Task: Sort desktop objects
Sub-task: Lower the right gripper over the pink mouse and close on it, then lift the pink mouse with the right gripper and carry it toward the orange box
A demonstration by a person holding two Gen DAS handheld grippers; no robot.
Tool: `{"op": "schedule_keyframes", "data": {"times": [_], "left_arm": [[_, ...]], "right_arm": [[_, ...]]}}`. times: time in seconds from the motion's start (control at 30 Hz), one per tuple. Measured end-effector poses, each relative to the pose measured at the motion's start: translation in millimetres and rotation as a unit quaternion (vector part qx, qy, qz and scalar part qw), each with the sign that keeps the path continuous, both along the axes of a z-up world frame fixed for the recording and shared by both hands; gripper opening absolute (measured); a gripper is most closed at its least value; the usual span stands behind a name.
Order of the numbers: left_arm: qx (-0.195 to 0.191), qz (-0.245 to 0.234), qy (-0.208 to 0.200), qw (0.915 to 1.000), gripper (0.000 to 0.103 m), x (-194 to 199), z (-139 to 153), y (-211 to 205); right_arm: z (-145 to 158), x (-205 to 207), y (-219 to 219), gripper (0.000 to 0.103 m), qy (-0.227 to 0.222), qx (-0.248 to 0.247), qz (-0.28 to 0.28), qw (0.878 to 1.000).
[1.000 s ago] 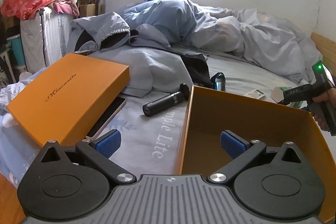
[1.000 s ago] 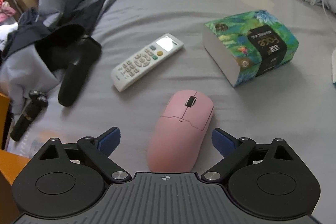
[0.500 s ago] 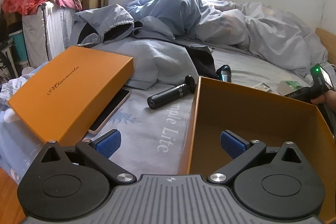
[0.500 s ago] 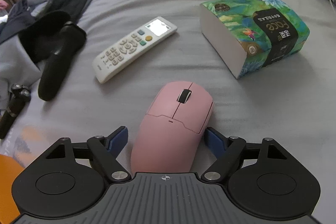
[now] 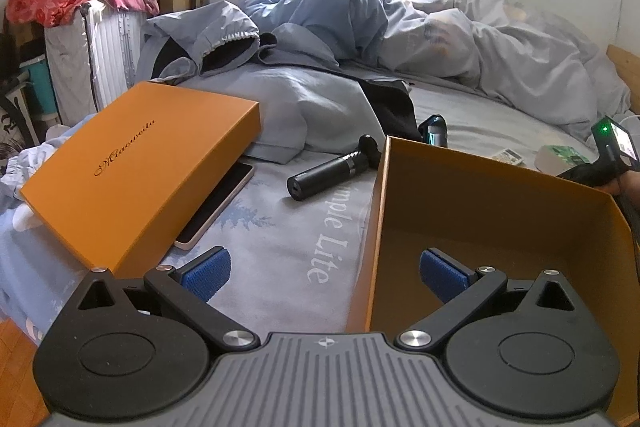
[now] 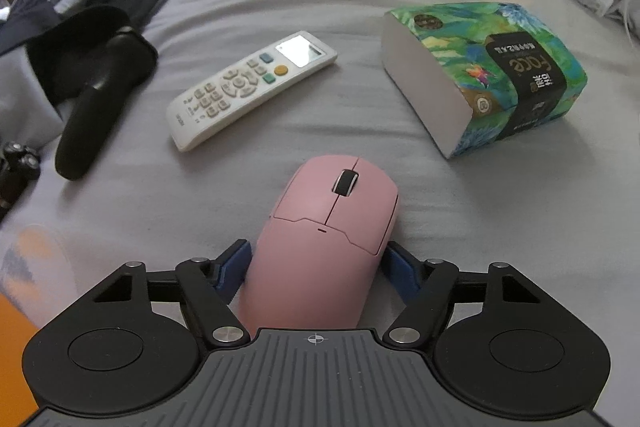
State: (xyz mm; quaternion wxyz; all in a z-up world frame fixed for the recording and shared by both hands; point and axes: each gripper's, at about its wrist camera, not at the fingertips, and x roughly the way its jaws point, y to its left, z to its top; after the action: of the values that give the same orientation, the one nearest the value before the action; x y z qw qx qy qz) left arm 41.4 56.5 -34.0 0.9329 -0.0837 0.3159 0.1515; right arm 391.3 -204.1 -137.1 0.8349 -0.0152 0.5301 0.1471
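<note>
right wrist view puts our right gripper (image 6: 316, 269) low over the grey sheet, its blue pads (image 6: 234, 269) drawn in against both flanks of the pink mouse (image 6: 328, 227); we hold the mouse by its rear half, with the wheel end pointing away from us. whether the mouse is lifted or lies on the sheet we cannot tell from this angle. ahead and to the left of the claw lies the white remote (image 6: 248, 89), at a slant, its small screen at the far end. ahead and to the right sits the green tissue pack (image 6: 492, 75), well apart from the mouse. far to the left a black handheld device (image 6: 98, 107) rests on a dark cloth, and at the left edge we see the head of a black shaver (image 6: 18, 157).

left wrist view shows our left gripper (image 5: 322, 273) spread wide with nothing between its pads. its right pad hangs inside the open orange box (image 5: 500, 211), its left pad over the printed sheet just outside the box's left wall. ahead and left of the claw lies the orange lid (image 5: 136, 167), tilted, with a phone (image 5: 218, 209) partly tucked under its near edge. straight ahead, beyond the box corner, lies the black shaver (image 5: 332, 173). at the far right edge the right gripper's handle shows a green light.
</note>
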Motion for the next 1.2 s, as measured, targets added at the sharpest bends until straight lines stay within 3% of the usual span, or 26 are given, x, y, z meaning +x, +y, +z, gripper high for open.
{"op": "schedule_keyframes", "data": {"times": [0.23,0.8,1.2], "left_arm": [[-0.001,0.004,0.005,1.0000,0.103,-1.0,0.9,-3.6],[-0.007,0.001,0.002,1.0000,0.103,-1.5,2.0,-3.6],[-0.012,0.003,0.002,0.9999,0.103,-1.2,1.8,-1.6]], "right_arm": [[1.6,-2.2,-2.3,0.068,-0.012,0.001,-0.003,1.000],[22.0,-7.8,-11.1,0.065,-0.035,0.011,-0.007,0.999],[5.5,-10.0,-9.2,0.064,-0.018,-0.017,-0.010,1.000]]}}
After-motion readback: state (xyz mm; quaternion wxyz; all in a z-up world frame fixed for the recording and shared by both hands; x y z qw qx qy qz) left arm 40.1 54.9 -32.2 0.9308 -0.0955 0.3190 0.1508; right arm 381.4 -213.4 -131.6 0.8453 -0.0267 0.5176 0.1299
